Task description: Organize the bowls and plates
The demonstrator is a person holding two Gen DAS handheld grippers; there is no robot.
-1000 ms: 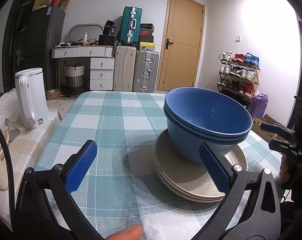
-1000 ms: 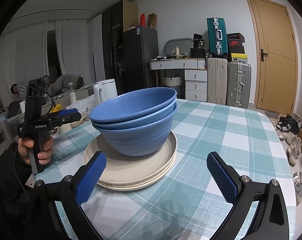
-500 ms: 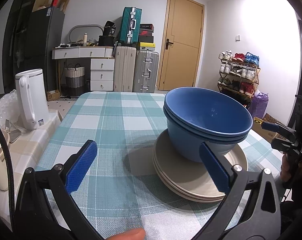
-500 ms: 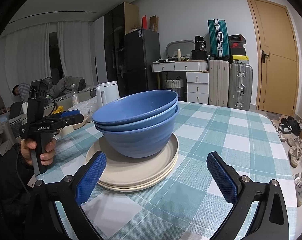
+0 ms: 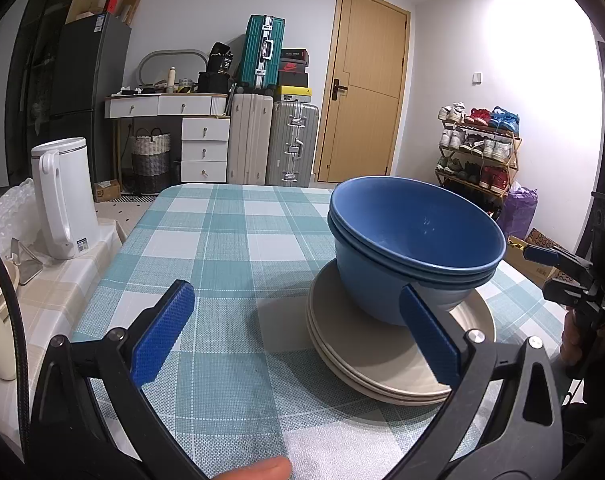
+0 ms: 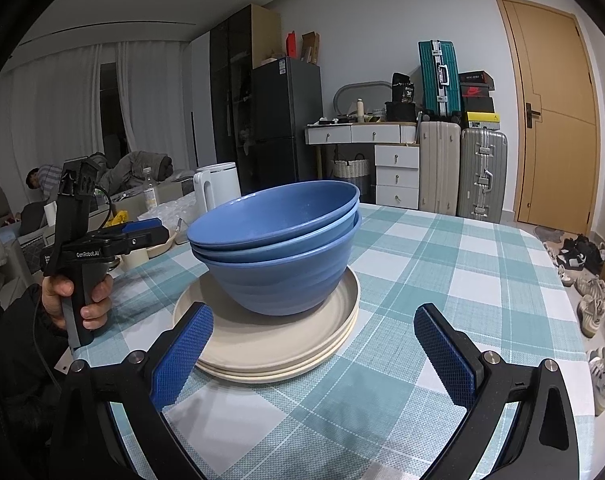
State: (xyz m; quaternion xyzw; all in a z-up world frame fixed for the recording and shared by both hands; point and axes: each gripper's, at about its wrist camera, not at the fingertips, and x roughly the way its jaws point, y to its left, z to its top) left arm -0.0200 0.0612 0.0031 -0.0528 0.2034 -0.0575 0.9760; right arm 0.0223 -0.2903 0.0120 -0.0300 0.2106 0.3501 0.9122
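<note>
Three nested blue bowls [image 5: 414, 248] stand on a stack of three beige plates [image 5: 366, 356] on the checked tablecloth [image 5: 222, 248]. The bowls [image 6: 278, 252] and plates [image 6: 274, 344] also show in the right wrist view. My left gripper [image 5: 294, 328] is open and empty, held near the table's front edge, left of the stack. My right gripper [image 6: 310, 344] is open and empty, just in front of the plates. Each gripper shows in the other's view, the left one [image 6: 142, 232] and the right one [image 5: 550, 264], beside the stack.
A white kettle [image 5: 62, 200] stands on a side surface left of the table. Bubble wrap [image 5: 6, 216] and small items lie near it. Suitcases [image 5: 270, 140], a drawer unit, a door and a shoe rack [image 5: 478, 148] line the far walls.
Both grippers have drifted slightly; the stack sits a little closer in the right wrist view. Nothing was taken hold of or let go.
</note>
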